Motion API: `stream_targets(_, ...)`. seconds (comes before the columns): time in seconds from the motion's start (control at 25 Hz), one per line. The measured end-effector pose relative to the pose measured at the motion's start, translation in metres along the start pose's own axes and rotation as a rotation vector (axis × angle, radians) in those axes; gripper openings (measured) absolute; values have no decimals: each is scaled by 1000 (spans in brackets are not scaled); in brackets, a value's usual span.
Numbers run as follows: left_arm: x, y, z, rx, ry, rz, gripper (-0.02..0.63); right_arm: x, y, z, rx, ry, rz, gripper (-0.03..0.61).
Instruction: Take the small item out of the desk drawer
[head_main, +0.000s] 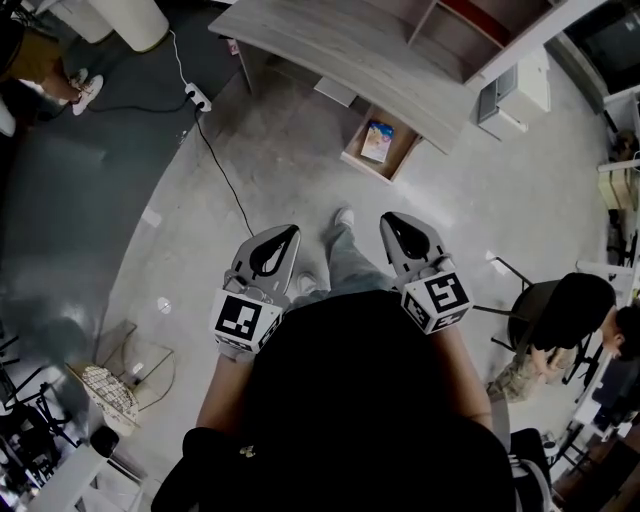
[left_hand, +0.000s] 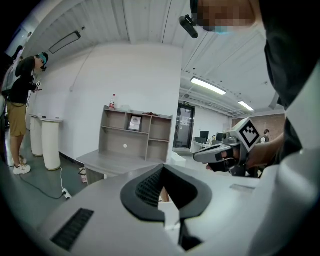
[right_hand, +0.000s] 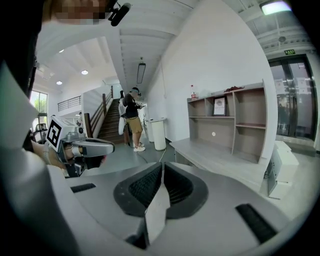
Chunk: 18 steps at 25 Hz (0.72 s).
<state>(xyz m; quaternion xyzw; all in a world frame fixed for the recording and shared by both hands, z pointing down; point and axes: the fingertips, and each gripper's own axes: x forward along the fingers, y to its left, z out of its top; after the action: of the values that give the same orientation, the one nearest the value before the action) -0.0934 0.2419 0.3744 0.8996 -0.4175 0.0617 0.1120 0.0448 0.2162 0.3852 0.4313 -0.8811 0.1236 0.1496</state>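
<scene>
Below the grey desk (head_main: 350, 50), the wooden drawer (head_main: 352, 150) stands pulled open, with a small blue and yellow item (head_main: 377, 140) lying inside it. My left gripper (head_main: 292, 233) and right gripper (head_main: 386, 218) are side by side close to my body, well short of the drawer, over the floor. Both point toward the desk with their jaws together and nothing held. In the left gripper view the left gripper (left_hand: 163, 166) has its tips meeting, and the right gripper (left_hand: 220, 152) shows beside it. The right gripper view shows the right gripper (right_hand: 162, 165) shut and the left gripper (right_hand: 87, 147) at its left.
A power strip (head_main: 198, 97) with a black cable lies on the floor left of the desk. A white cabinet (head_main: 515, 95) stands at the desk's right end. A person (head_main: 570, 310) sits on a chair at right. A wire basket (head_main: 110, 390) lies at lower left.
</scene>
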Motion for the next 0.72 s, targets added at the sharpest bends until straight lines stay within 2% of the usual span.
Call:
stream_targets(0.16, 40, 32, 3, 3, 34, 30, 8, 42, -41, 8, 45, 12, 12, 3)
stream_targets(0.4, 108, 89, 25, -25, 67, 79, 8, 109, -114, 30, 58, 69, 12, 5)
stream_targets(0.48, 133, 98, 31, -30, 81, 93, 8, 124, -139, 29, 67, 96, 20, 18)
stream_targets(0.56, 157, 105, 35, -32, 93, 100, 8, 139, -162, 25, 82, 124, 32, 60)
stream_targets(0.72, 193, 110, 41, -1, 131, 90, 8, 165, -194, 9, 101, 188, 43, 95)
